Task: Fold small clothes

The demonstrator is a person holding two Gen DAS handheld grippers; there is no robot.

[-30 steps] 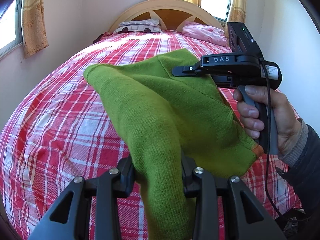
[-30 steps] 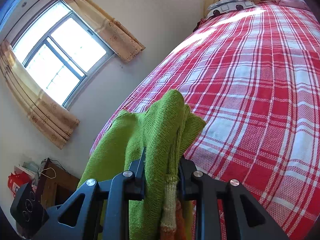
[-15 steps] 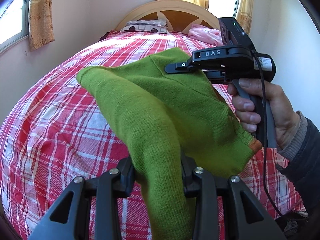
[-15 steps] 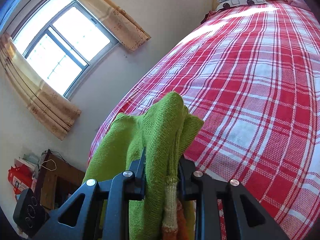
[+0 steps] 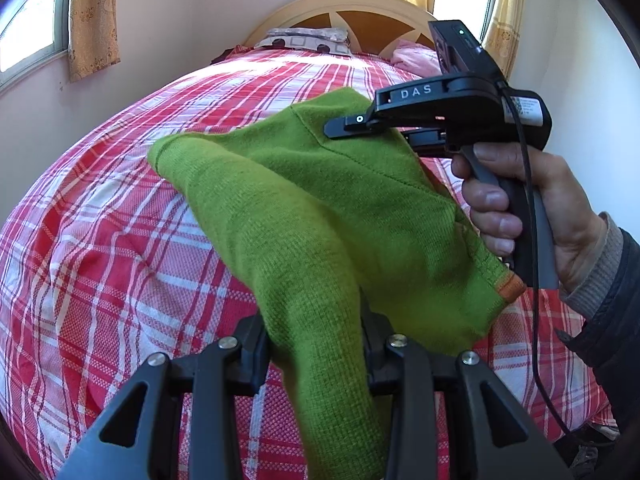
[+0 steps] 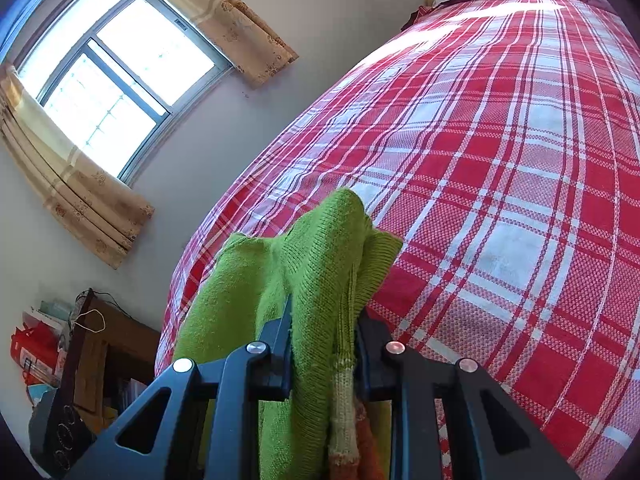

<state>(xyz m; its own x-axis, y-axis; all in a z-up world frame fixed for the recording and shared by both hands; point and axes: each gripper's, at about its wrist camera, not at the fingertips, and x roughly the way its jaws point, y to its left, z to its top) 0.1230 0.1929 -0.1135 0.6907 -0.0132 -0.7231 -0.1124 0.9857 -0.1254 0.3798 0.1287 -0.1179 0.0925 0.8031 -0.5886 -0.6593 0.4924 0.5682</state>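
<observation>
Left hand-held gripper (image 5: 314,344): jaws clamped on a bunched fold of the green knit garment (image 5: 320,208), seen at the bottom of the left wrist view. Right hand-held gripper (image 6: 322,344): jaws also closed on the same garment (image 6: 320,264), gripped at a ribbed edge where a cream and orange band is visible between the fingers. In the left wrist view the right hand-held gripper (image 5: 346,126) is seen from the side, fingers pinching the far upper part of the cloth, held by the right hand (image 5: 532,208) on the grip.

Garment is held up off the bed (image 5: 100,240), stretched between both grippers; an orange trim patch is seen at its lower right corner. Whether any part touches the bedspread cannot be told. Red-and-white plaid bedspread is seen below it in both views.

Containers: none clearly seen; a dark wooden cabinet (image 6: 100,352) stands beside the bed in the right wrist view, with a red bag (image 6: 34,350) and stacked items next to it, contents too small to tell.

Writing: "DAS" is read in white on the side of the right hand-held gripper body. A white label with small print is fixed to its rear; text is unreadable. A green indicator light is lit on the unit mounted on top.

Patterned pillow (image 5: 308,38) and pink pillow (image 5: 416,58) lie at the headboard (image 5: 360,10).
</observation>
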